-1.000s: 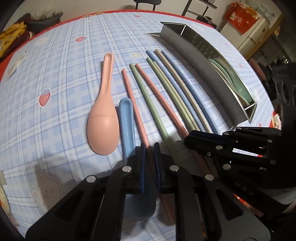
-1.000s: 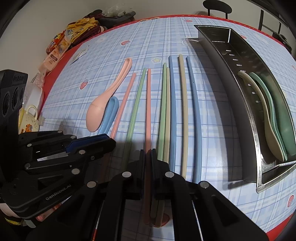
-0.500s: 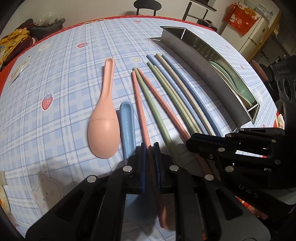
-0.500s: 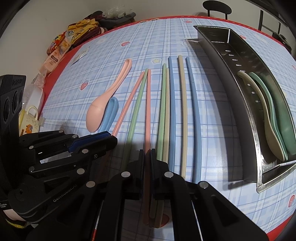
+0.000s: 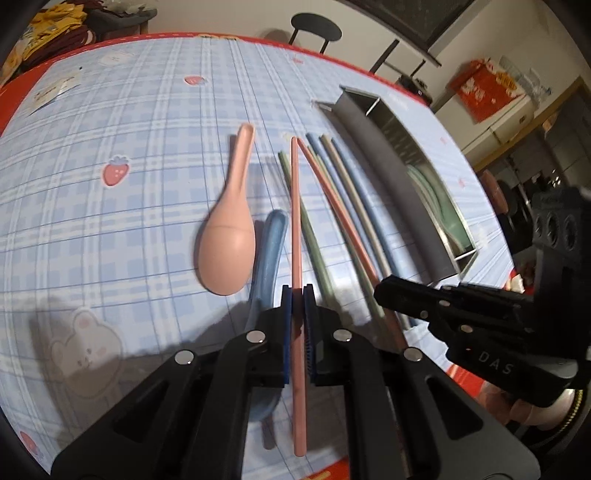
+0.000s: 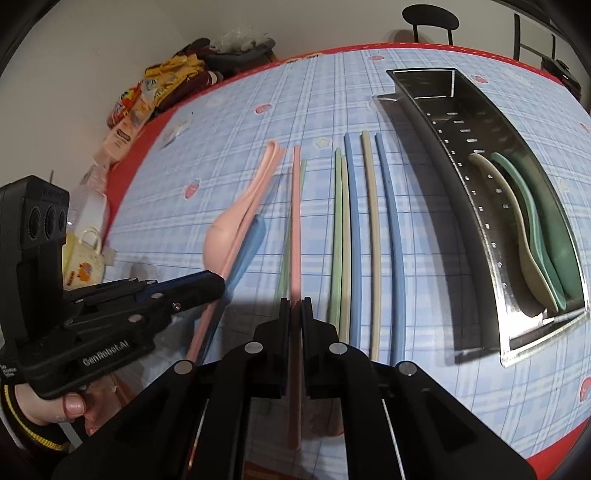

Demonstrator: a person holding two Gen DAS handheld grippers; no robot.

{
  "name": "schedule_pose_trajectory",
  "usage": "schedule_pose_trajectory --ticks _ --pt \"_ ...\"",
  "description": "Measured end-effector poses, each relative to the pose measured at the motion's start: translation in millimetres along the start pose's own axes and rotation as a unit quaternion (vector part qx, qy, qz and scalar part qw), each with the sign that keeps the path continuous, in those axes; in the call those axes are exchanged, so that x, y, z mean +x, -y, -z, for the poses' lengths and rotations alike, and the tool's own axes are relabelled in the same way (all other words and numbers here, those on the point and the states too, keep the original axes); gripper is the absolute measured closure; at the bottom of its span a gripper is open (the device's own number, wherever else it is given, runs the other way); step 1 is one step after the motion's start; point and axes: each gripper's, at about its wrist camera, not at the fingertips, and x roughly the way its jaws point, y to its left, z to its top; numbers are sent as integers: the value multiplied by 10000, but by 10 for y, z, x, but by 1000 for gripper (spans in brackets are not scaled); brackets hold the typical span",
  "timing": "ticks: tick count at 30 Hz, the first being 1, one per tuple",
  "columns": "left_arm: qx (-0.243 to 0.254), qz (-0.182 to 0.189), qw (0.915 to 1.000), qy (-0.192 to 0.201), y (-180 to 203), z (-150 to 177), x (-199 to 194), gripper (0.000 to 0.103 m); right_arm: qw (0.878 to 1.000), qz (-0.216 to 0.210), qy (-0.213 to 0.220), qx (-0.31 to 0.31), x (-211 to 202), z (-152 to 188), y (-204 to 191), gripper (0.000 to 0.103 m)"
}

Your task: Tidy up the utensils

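Observation:
My left gripper is shut on a pink chopstick and holds it lifted above the table. My right gripper is shut on a second pink chopstick, also raised. The left gripper also shows in the right wrist view, the right gripper in the left wrist view. A pink spoon and a blue spoon lie on the checked cloth. Green, beige and blue chopsticks lie side by side. A steel tray holds three spoons.
Snack packets and clothes lie at the table's far left edge. A small yellow bag sits by the left edge. Chairs stand beyond the far edge. A red border rims the cloth.
Both grippers have lifted with their pink chopsticks. The left one has swung its chopstick's far end across the green one.

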Motion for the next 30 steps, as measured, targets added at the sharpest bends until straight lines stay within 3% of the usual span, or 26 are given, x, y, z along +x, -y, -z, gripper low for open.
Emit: schedule_pose_trajectory --ticks 14,27,30 --pt "-303 194 9983 466 164 -2 -463 93 9992 -143 377 73 -409 25 112 97" --pt "-786 -103 9931 867 638 -188 -474 93 9979 -159 618 78 -769 -347 844 97" --pt "-1031 38 9915 794 727 -299 -374 93 9982 -158 564 129 -748 -448 1036 97"
